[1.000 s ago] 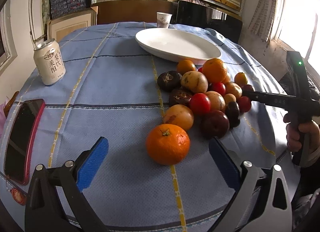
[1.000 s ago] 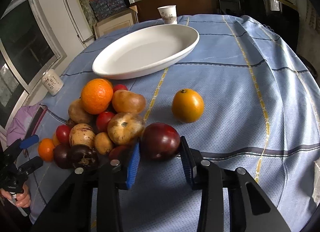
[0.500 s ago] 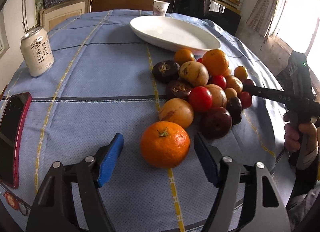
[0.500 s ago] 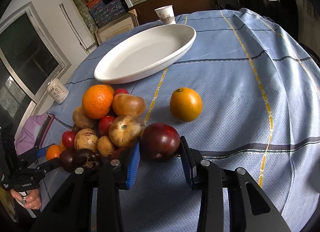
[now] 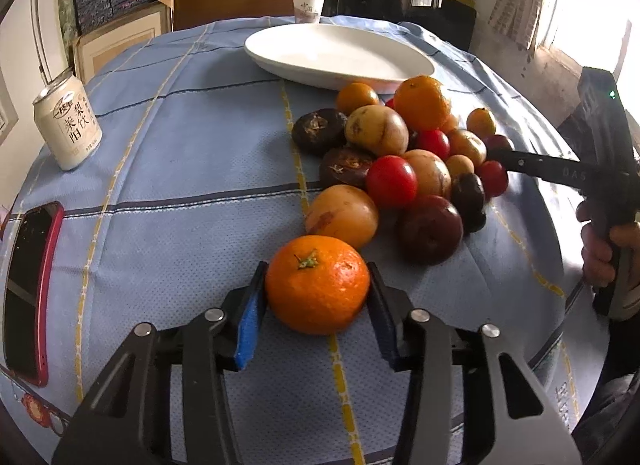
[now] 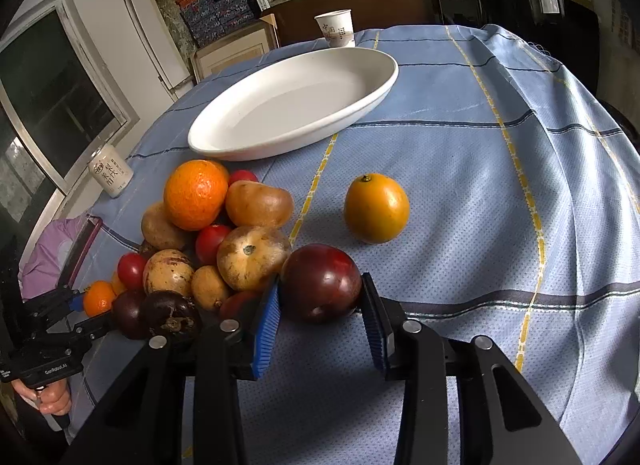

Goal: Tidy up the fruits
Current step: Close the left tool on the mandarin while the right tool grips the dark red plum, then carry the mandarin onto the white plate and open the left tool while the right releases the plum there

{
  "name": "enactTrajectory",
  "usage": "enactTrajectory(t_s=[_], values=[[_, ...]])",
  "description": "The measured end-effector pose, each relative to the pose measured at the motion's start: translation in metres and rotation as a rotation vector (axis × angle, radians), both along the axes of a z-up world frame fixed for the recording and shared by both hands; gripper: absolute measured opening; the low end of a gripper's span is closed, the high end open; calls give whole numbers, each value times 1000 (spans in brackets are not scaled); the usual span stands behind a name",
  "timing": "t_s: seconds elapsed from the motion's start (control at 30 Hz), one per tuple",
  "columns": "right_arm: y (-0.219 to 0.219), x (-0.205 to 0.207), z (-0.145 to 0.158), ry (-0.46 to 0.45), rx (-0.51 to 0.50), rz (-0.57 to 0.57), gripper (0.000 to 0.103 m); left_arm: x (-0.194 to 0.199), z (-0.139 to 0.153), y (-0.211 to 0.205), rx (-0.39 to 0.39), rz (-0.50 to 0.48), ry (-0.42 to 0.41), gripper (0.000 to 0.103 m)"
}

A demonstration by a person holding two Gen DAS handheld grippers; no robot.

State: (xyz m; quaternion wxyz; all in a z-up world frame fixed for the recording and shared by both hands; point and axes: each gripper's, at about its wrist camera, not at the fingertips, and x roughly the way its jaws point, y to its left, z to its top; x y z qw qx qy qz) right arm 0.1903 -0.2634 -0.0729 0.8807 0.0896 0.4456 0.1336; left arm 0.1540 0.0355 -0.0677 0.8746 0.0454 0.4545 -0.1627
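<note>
My left gripper (image 5: 316, 305) is shut on an orange tangerine (image 5: 317, 284) at the near edge of a fruit pile (image 5: 404, 161) on the blue tablecloth. My right gripper (image 6: 320, 305) is shut on a dark red plum (image 6: 321, 283) at the right edge of the same pile (image 6: 208, 241). A single orange fruit (image 6: 376, 208) lies apart to the right. The empty white oval dish (image 6: 296, 101) sits behind the pile; it also shows in the left wrist view (image 5: 336, 55).
A drink can (image 5: 67, 123) stands at the table's left, a red-cased phone (image 5: 28, 285) lies near the left edge, and a paper cup (image 6: 336, 29) stands behind the dish. Shelves and boxes lie beyond the table.
My left gripper moved forward and closed its jaws on the tangerine. My right gripper stays shut on the plum.
</note>
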Motion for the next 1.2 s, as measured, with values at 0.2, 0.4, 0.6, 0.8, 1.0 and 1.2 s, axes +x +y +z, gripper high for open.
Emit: enactTrajectory(t_s=[0.2, 0.4, 0.6, 0.8, 1.0, 1.2], values=[[-1, -1, 1, 1, -8, -4, 39, 0, 2, 5, -28, 4, 15, 46], [-3, -8, 15, -19, -18, 7, 39, 0, 19, 8, -46, -10, -9, 46], [-2, -4, 51, -75, -40, 60, 38, 22, 58, 0, -22, -41, -74, 46], [-2, 44, 85, -109, 25, 85, 39, 82, 93, -24, -27, -45, -124, 46], [7, 133, 69, -83, 6, 21, 39, 182, 87, -57, -36, -13, -62, 46], [26, 182, 36, 4, -73, 38, 39, 248, 52, -72, 13, 23, 28, 46]])
